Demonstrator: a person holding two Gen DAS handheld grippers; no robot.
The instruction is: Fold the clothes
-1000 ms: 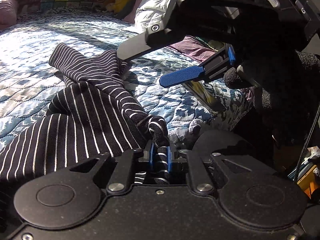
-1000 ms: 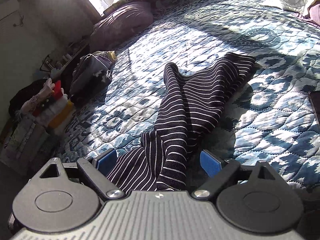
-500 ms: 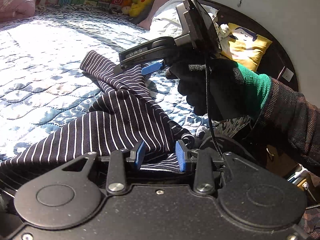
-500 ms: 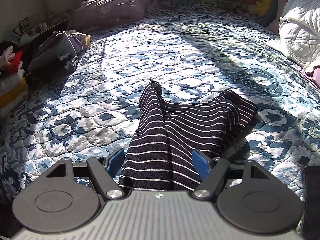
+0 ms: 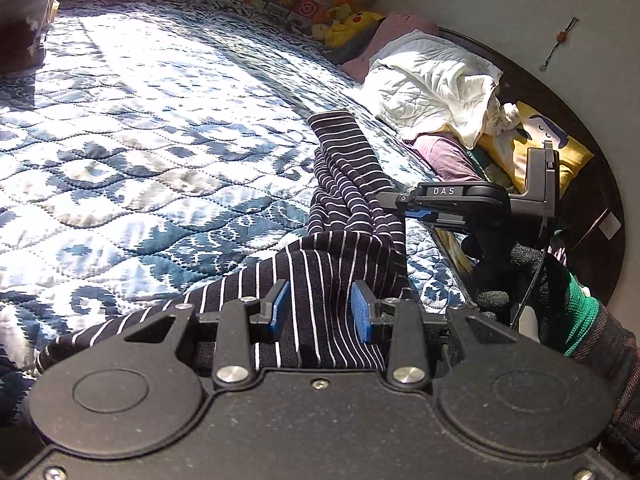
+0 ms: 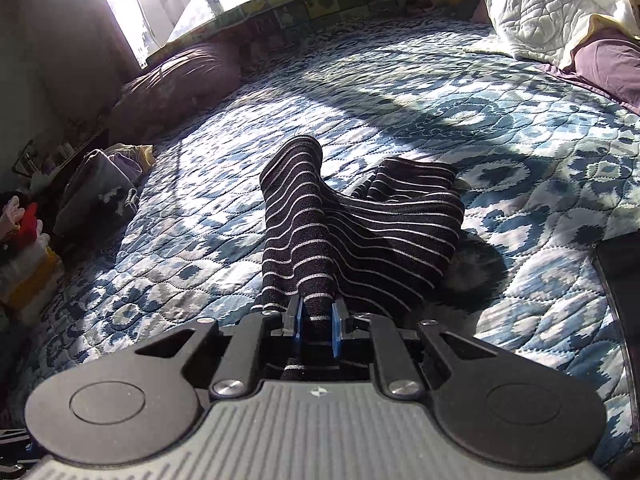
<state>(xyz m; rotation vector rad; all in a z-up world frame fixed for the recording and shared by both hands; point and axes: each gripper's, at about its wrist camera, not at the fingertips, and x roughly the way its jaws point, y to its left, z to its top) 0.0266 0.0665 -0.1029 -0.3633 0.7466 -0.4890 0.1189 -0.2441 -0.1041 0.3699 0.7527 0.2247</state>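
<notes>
A dark striped garment (image 6: 360, 224) is lying bunched on the blue patterned quilt (image 6: 500, 128) of a bed, partly in sunlight. The right gripper (image 6: 318, 326) is pinching a fold of the garment, its blue pads (image 6: 297, 322) pressed together on the cloth, which is rising from the quilt into a ridge toward the gripper. In the left wrist view, the left gripper (image 5: 320, 312) is sitting with its blue pads (image 5: 360, 314) spread apart, the striped cloth (image 5: 328, 252) lying loosely between them without being squeezed. The same view is showing the right gripper (image 5: 394, 200) from the side, reaching into the garment's far part, held by a hand in a black glove (image 5: 520, 276) with a green cuff. A white quilted blanket (image 5: 432, 80) and a yellow pillow (image 5: 560, 148) are lying near the head of the bed, well apart from the garment.
</notes>
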